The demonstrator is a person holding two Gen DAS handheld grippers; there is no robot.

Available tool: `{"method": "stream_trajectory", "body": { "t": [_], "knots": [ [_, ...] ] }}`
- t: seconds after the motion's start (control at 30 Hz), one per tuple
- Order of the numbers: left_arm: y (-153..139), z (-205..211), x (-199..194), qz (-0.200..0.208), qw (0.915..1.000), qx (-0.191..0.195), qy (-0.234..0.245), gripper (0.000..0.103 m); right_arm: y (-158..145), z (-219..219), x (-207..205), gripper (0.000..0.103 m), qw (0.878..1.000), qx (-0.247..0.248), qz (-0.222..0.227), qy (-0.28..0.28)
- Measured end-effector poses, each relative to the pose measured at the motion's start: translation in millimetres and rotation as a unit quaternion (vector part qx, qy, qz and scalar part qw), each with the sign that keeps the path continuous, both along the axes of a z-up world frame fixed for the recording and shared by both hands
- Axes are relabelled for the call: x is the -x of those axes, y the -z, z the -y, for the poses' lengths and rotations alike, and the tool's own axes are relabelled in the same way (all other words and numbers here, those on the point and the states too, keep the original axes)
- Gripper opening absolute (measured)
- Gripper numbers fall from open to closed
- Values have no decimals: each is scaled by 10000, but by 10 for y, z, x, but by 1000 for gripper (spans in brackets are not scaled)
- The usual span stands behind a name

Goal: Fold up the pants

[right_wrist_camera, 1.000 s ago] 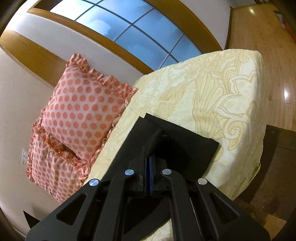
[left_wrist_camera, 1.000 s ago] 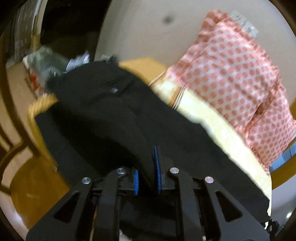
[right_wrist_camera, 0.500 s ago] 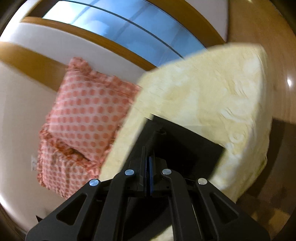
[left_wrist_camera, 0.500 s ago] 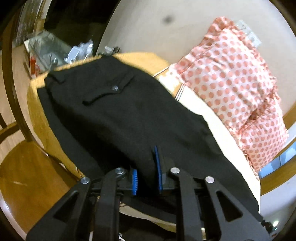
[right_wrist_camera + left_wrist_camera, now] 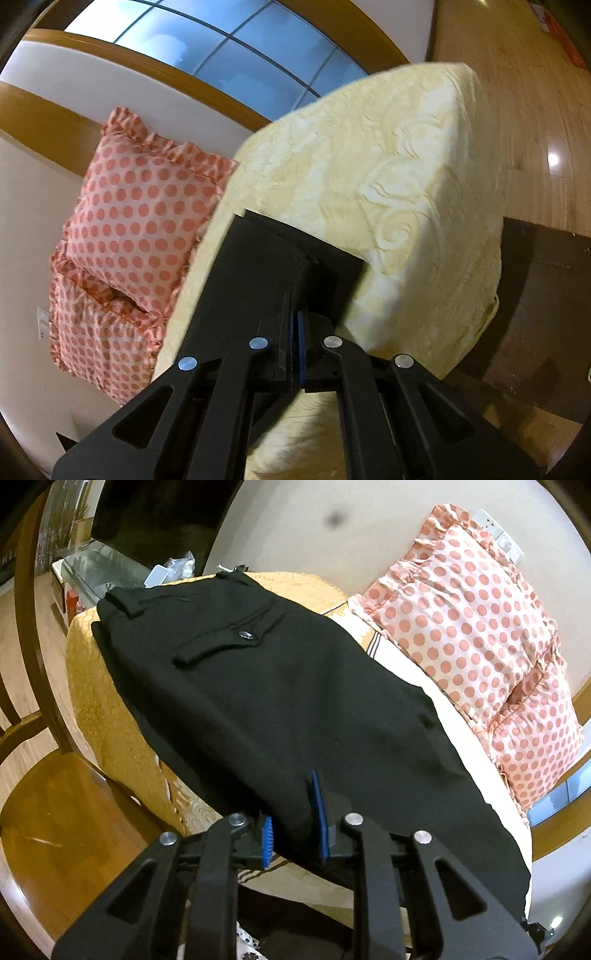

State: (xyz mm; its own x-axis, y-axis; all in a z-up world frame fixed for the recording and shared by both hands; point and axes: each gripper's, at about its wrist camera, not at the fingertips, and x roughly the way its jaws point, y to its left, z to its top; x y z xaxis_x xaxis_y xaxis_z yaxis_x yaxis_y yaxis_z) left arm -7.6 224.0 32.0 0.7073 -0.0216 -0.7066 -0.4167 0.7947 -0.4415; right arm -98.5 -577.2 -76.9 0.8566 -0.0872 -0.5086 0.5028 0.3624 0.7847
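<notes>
Bed (image 5: 406, 166) w/ cream cover carries black pants (image 5: 295, 701), long axis running waistband-far to hem-near. Left hand-held gripper (image 5: 293, 821) pinches mid-leg edge; right hand-held gripper (image 5: 295, 336) clamped on hem end, pants (image 5: 266, 280) straight ahead.

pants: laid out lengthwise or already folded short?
Laid out lengthwise. The pants run from waistband to the hem end over the bedspread, clamped by the left hand-held gripper and right hand-held gripper.

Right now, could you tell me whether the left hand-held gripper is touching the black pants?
Touching. The left wrist view shows the left hand-held gripper with a fold of the black pants pinched between its blue pads.
</notes>
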Motion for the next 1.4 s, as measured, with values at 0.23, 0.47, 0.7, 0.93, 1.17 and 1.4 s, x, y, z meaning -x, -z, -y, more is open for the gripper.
{"method": "stream_trajectory", "body": {
  "t": [0.23, 0.47, 0.7, 0.93, 1.17, 1.4],
  "knots": [
    [-22, -26, -82, -113, 9995, -191, 223, 16, -56, -87, 92, 2, 9993, 335, -95, 130],
    [-15, -11, -33, -38, 9989, -423, 203, 39, -83, -87, 131, 13, 9982, 502, -297, 131],
    [-328, 50, 263, 699, 9858, -1415, -566, 80, -159, 56, 252, 53, 9930, 979, -319, 574],
    [-226, 678, -126, 703, 9827, -1593, 635, 83, -109, -106, 32, 46, 9911, 1291, -299, 135],
    [30, 1210, -384, 514, 9757, -1514, 1496, 86, 8, -350, -69, 23, 9917, 1168, 155, -507],
    [177, 1327, -376, 550, 9676, -1779, 1706, 98, 96, -204, -126, 6, 9956, 893, 265, -106]
  ]
}}
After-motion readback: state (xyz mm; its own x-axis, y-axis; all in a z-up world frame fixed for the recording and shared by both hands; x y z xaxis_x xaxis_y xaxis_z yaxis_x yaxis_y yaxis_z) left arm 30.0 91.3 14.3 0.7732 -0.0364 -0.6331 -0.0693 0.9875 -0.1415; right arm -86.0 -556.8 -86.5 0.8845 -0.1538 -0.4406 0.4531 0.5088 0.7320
